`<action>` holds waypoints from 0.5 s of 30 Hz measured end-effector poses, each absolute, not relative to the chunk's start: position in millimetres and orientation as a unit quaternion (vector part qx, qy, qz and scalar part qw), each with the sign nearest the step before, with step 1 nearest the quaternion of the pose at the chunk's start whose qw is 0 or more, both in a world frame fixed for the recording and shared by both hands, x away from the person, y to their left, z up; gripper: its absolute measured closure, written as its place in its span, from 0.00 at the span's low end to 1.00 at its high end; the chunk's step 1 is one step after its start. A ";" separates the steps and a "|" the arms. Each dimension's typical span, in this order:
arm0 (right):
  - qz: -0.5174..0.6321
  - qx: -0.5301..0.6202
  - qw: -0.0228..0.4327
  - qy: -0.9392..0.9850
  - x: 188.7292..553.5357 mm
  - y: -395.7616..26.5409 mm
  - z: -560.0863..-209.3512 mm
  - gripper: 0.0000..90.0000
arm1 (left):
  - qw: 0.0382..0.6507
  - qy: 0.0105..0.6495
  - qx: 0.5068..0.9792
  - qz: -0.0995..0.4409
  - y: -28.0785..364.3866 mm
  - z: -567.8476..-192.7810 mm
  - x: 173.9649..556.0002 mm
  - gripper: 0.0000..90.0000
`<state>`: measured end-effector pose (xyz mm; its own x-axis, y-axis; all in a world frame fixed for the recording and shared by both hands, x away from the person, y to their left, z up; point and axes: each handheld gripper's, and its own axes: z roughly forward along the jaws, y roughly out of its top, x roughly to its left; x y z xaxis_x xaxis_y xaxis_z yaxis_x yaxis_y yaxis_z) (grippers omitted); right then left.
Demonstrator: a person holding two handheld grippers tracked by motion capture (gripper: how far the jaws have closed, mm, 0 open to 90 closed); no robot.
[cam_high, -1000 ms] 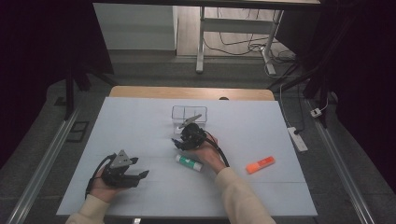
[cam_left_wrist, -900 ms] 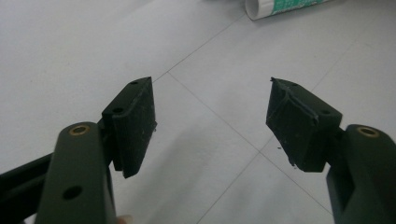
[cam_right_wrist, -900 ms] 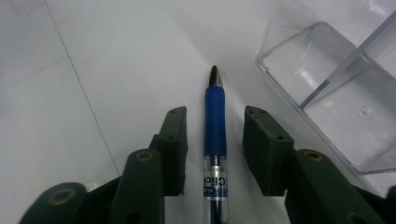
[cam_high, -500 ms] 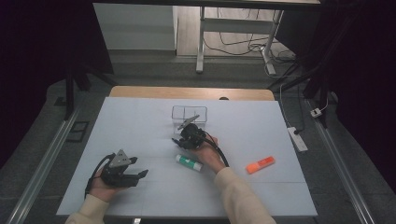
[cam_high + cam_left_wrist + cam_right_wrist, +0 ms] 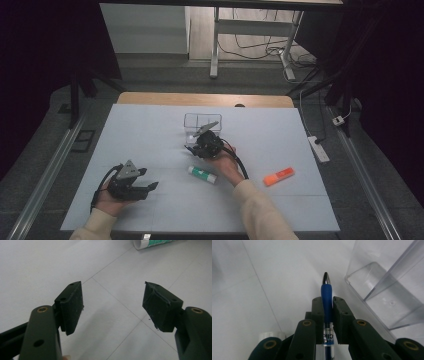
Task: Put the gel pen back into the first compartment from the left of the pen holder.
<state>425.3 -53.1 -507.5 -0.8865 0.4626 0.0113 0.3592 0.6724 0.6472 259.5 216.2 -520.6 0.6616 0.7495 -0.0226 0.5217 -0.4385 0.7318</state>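
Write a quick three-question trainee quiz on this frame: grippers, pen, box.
1. True or false: the right gripper is shut on the blue pen.
2. Which lies nearer the left gripper: A the orange marker, B the glue stick?
3. In the right gripper view, the pen tip points beside the clear ____.

Key: 1 true. 2 B. 3 box.

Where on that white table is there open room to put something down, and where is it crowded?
Free: the far left of the table, left of the clear box; the far right beyond the orange marker; the near edge between the forearms. Crowded: the middle, where the right tongs hold a blue pen beside the box, with the glue stick close by.
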 end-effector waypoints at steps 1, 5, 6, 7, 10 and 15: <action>0.339 0.224 0.078 0.910 424.4 -54.7 -504.6 0.88 | 0.368 0.381 0.834 0.155 216.2 -520.5 259.4 0.37; 0.363 0.223 0.081 0.901 420.9 -60.9 -495.8 0.88 | 0.368 0.381 0.834 0.155 216.1 -520.6 259.5 0.37; 0.365 0.219 0.084 0.901 420.1 -62.7 -493.5 0.88 | 0.368 0.381 0.834 0.154 216.1 -520.6 259.5 0.37; 0.372 0.220 0.085 0.898 419.0 -64.2 -492.0 0.88 | 0.368 0.381 0.834 0.154 216.1 -520.6 259.6 0.36; 0.390 0.223 0.080 0.890 416.7 -68.7 -486.8 0.88 | 0.369 0.382 0.833 0.154 216.2 -520.5 259.6 0.37; 0.409 0.221 0.085 0.881 412.4 -74.8 -478.5 0.88 | 0.370 0.382 0.833 0.154 216.1 -520.2 259.4 0.37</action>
<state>412.4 -74.8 -478.5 -0.8881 0.4586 0.0318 0.3202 0.5676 0.7585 259.4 216.1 -520.2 0.6607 0.7503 -0.0252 0.5221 -0.4352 0.7335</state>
